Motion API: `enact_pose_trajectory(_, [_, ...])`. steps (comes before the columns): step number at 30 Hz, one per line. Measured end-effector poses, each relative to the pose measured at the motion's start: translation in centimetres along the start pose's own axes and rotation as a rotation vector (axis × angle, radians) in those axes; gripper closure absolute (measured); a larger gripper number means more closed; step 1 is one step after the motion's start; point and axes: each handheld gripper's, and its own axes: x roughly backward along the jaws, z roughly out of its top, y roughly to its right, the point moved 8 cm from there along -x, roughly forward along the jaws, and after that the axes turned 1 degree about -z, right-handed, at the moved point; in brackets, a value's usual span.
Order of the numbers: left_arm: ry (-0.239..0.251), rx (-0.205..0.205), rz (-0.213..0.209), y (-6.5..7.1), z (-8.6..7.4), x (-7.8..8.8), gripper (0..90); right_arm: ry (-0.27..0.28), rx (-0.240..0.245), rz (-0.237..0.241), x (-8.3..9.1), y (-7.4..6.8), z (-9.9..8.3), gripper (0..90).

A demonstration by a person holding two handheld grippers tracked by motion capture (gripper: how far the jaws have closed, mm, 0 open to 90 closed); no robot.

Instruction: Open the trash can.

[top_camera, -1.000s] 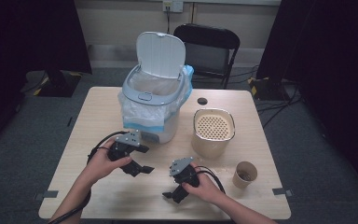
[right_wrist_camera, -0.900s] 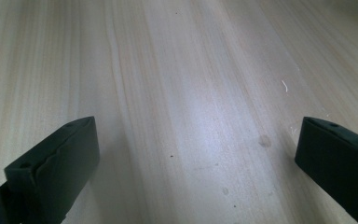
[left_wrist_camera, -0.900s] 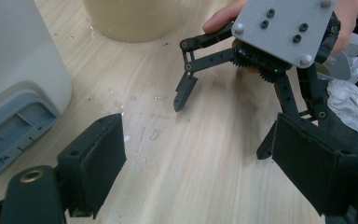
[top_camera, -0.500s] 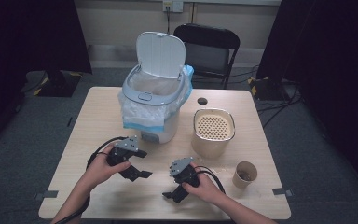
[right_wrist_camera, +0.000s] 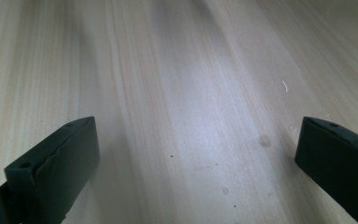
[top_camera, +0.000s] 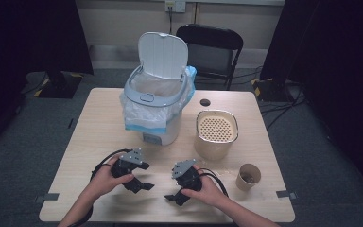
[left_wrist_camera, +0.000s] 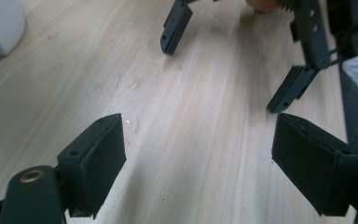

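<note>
My left gripper (top_camera: 139,184) sits low over the front of the wooden table (top_camera: 90,127), held in the person's left hand. In the left gripper view its jaws (left_wrist_camera: 200,135) stand apart over bare wood with nothing between them. My right gripper (top_camera: 175,198) rests just right of it, near the front edge, in the right hand. The right gripper view shows its jaws (right_wrist_camera: 196,135) wide apart over bare tabletop. Ahead in the left gripper view is the right gripper (left_wrist_camera: 223,74), its tips close to the wood.
A white bin (top_camera: 156,109) with its lid raised and a pale blue-edged bag stands mid-table. To its right is a beige container with a perforated top (top_camera: 216,132). A brown paper cup (top_camera: 248,176) stands front right, a small black disc (top_camera: 205,102) behind. A black chair (top_camera: 212,47) stands beyond the table.
My left gripper has come down toward the tabletop and a little nearer the front edge. The right gripper has stayed where it was.
</note>
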Motion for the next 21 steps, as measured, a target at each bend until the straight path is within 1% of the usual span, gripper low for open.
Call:
enact_pose_trajectory(2, [0.002,-0.001,0.000,0.0,-0.3,-0.2,16.9,0.001,0.001,0.001,0.0,0.0,0.0,0.0])
enact_pose_trajectory(3, [0.011,0.000,0.002,0.0,-0.3,-0.4,16.9,0.001,0.002,0.001,0.0,0.0,0.0,0.0])
enact_pose_trajectory(5, [0.009,-0.013,0.000,0.1,-0.6,-0.6,16.9,0.001,0.001,0.001,0.0,0.0,0.0,0.0])
enact_pose_trajectory(6, [0.004,-0.008,0.002,0.1,-0.7,-0.6,16.9,0.000,0.000,0.002,0.0,0.0,0.0,0.0])
enact_pose_trajectory(8, [0.004,-0.013,-0.003,0.2,-0.9,-0.9,16.9,0.001,0.003,0.004,0.0,0.0,0.0,0.0])
enact_pose_trajectory(10, [-0.008,-0.018,-0.004,0.2,-1.1,-1.1,16.7,0.002,0.004,0.006,0.0,-0.1,0.0,0.0])
enact_pose_trajectory(11, [-0.008,-0.028,0.000,0.2,-1.2,-1.2,16.6,0.002,0.004,0.007,0.0,-0.1,0.0,0.0])
enact_pose_trajectory(14, [0.000,-0.026,0.002,0.3,-1.5,-1.3,16.6,0.002,0.006,0.013,0.1,-0.1,0.0,0.0])
enact_pose_trajectory(15, [-0.006,-0.035,0.004,0.3,-1.6,-1.3,16.6,0.000,0.008,0.015,0.1,-0.1,-0.1,0.0])
enact_pose_trajectory(16, [0.002,-0.034,0.002,0.4,-1.6,-1.4,16.6,0.003,0.014,0.019,0.1,-0.1,0.0,0.0])
enact_pose_trajectory(17, [-0.003,-0.038,0.002,0.4,-1.8,-1.5,16.6,-0.001,0.011,0.017,0.2,-0.1,-0.1,0.6])
enact_pose_trajectory(19, [-0.015,-0.041,0.008,0.4,-2.1,-1.6,16.6,0.000,0.011,0.022,0.3,-0.2,0.0,3.5])
enact_pose_trajectory(20, [-0.015,-0.047,0.007,0.5,-2.2,-1.8,16.6,-0.004,0.019,0.022,0.4,-0.2,0.0,6.9])
enact_pose_trajectory(21, [-0.024,-0.051,0.005,0.5,-2.4,-1.8,16.6,0.002,0.025,0.024,0.5,-0.1,0.1,13.3])
